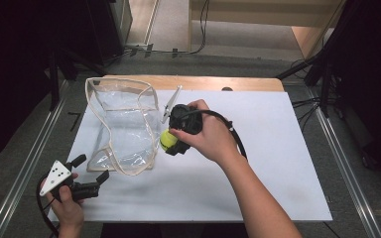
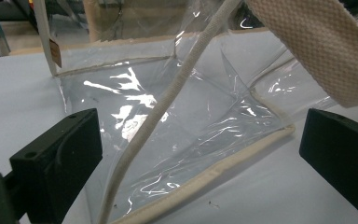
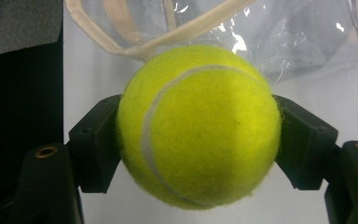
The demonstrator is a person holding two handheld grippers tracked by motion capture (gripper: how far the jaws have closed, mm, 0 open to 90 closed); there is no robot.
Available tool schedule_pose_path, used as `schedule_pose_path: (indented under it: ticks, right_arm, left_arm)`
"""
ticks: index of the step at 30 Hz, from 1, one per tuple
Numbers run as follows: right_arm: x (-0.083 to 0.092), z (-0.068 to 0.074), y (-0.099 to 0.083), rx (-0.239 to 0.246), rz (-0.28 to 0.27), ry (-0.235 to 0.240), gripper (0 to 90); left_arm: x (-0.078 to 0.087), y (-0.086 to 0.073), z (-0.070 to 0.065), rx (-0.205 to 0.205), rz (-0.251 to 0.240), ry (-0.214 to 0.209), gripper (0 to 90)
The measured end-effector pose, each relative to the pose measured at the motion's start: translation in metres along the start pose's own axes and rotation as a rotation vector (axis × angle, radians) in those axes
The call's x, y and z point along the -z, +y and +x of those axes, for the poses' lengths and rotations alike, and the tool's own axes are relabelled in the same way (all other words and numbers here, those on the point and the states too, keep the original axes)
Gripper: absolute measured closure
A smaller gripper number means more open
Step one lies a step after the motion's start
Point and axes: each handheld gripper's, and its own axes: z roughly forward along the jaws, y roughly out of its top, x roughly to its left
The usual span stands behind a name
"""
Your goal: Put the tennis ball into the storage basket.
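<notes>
Left tool (image 1: 93, 172): sitting low at the near left corner of the counter (image 1: 278, 163), in my left hand (image 1: 68, 206). Jaws spread wide, nothing between the pads. It's aimed at the near corner of the bag, close but not touching as far as I can see.

Left tool view: both black jaws stand well apart, with the bag's clear plastic and its cream trim straight ahead between them. A wide woven strap (image 2: 321, 44) crosses the top right corner, and a thinner cord (image 2: 168, 98) runs diagonally down the middle.

Bag (image 1: 124, 124): clear plastic with beige edging, lying on the left half of the white counter, mouth held open-ish and facing up, kinda crumpled. Pale handle bit (image 1: 171, 103) sticks up from its right edge, just beside my right tool.

Ball (image 1: 168, 140): yellow tennis ball, clamped in my right tool (image 1: 171, 144), right beside the bag's right rim. Looks lifted off the counter, can't swear to it though.

Right tool: closed down on the ball, one pad on each side, tight grip. In the right tool view the ball (image 3: 198, 126) sits dead centre between the jaws, with the bag's rim and shiny plastic just behind it.

Right hand (image 1: 208, 134): wrapped around the tool body near the counter's middle, cable (image 1: 238, 139) looping off behind it.
</notes>
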Motion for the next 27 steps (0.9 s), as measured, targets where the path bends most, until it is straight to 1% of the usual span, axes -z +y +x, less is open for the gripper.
schedule_pose_path:
  ticks: [3,4,5,10,12,16,20,24,27]
  right_arm:
    - [0.002,0.001,0.003,0.000,-0.007,0.009,23.4]
    - [0.002,0.001,0.004,0.008,-0.010,0.006,23.5]
    - [0.004,0.001,0.005,0.003,-0.004,0.006,23.4]
    - [0.008,0.003,0.012,0.014,-0.017,0.010,23.4]
    - [0.009,0.003,0.015,0.028,-0.010,0.012,23.5]
    - [0.012,0.006,0.021,0.032,-0.020,0.013,23.5]
    - [0.015,0.009,0.027,0.046,-0.009,0.009,23.5]
    - [0.014,0.010,0.034,0.051,-0.010,0.014,23.5]
    - [0.013,0.011,0.039,0.064,-0.013,0.021,23.5]
  left_arm:
    - [0.000,0.000,-0.001,-0.001,0.002,-0.001,0.0]
    - [0.000,0.000,0.000,-0.002,0.003,0.001,0.0]
    - [0.000,0.000,0.000,0.000,0.000,0.000,0.0]
    - [0.000,0.000,0.000,0.001,-0.003,0.005,0.0]
    - [0.000,0.000,0.000,0.002,-0.004,0.005,0.0]
    - [0.000,0.000,0.000,0.001,-0.002,0.006,0.0]
    - [0.000,0.000,0.000,0.003,0.000,0.009,0.0]
    - [0.000,0.000,0.000,0.005,-0.002,0.009,0.0]
    - [0.000,0.000,0.000,0.003,-0.001,0.008,0.0]
